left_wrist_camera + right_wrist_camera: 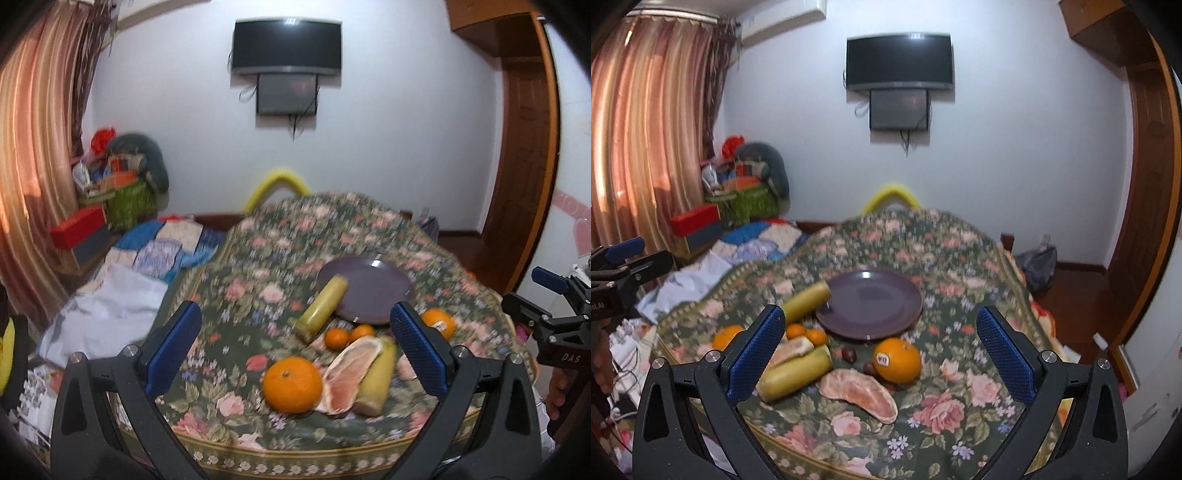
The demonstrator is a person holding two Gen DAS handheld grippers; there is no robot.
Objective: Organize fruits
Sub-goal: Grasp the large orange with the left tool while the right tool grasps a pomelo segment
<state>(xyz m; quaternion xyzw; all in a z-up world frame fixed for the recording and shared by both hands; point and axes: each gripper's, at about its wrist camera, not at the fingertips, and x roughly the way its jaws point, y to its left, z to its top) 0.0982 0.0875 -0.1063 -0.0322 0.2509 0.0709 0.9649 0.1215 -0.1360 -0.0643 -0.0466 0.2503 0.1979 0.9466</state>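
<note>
Plate (871,306) top bare; sugarcane piece (807,301) touches left rim; stickered orange (897,360) blocks near rim.

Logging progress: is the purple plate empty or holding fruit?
Empty: the purple plate shows only bare surface; the fruits lie on the cloth beside it.

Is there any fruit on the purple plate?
No. The purple plate is bare; the stickered orange and the other fruit lie on the flowered cloth beside it.

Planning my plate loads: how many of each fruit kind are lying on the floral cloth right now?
Large oranges: 2
Mandarins: 2
Pomelo segments: 2
Sugarcane pieces: 2
Small dark nuts: at least 2
Total: at least 10
</note>
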